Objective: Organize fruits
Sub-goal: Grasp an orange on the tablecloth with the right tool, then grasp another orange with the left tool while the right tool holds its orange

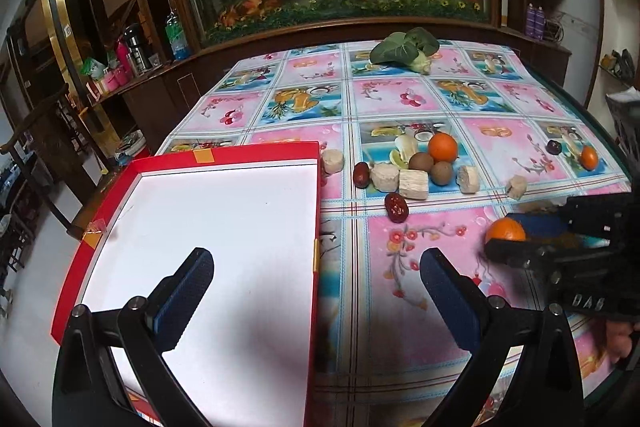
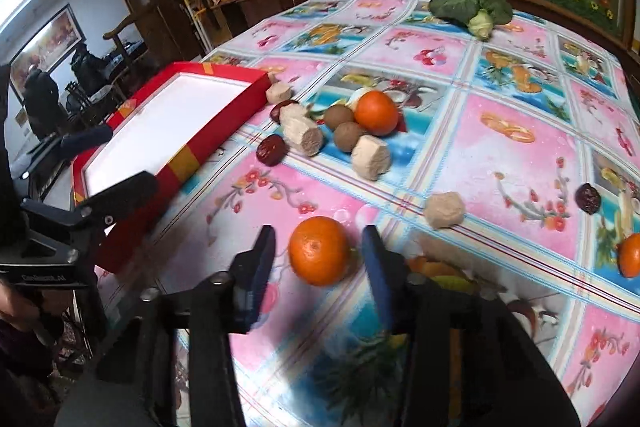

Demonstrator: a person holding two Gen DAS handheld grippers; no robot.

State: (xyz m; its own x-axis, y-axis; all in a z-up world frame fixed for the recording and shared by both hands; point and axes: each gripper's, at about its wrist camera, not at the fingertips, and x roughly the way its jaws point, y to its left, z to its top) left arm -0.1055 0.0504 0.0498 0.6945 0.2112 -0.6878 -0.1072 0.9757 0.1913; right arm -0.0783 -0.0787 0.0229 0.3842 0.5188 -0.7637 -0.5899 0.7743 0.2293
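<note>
Right wrist view is showing the right gripper [image 2: 319, 259] standing open at the lower centre of the frame, its two blue-padded fingers flanking a tangerine [image 2: 319, 251] that is sitting on the patterned tablecloth [image 2: 500, 163]; a gap is showing on each side, so nothing is being gripped. From the left wrist view the same tangerine [image 1: 506, 229] is appearing at the right edge, partly hidden behind the right gripper's [image 1: 505, 233] dark finger.

Left gripper [image 1: 316, 283] is hovering wide open and holding nothing, one finger over the white floor of the red box [image 1: 192, 157], the other over the cloth. The box's near end is being cut off by the bottom of the frame.

Middle of the cloth is carrying a cluster: a second tangerine [image 1: 442, 147], two brown round fruits [image 1: 421, 162], red dates [image 1: 396, 207] and pale cut chunks [image 1: 413, 183], possibly yam, though the blur is making that uncertain. A third tangerine [image 2: 631, 255] is being clipped by the right edge, with another dark date [image 2: 588, 197] near it. A leafy green vegetable [image 1: 404, 47] is lying at the far end of the table.
</note>
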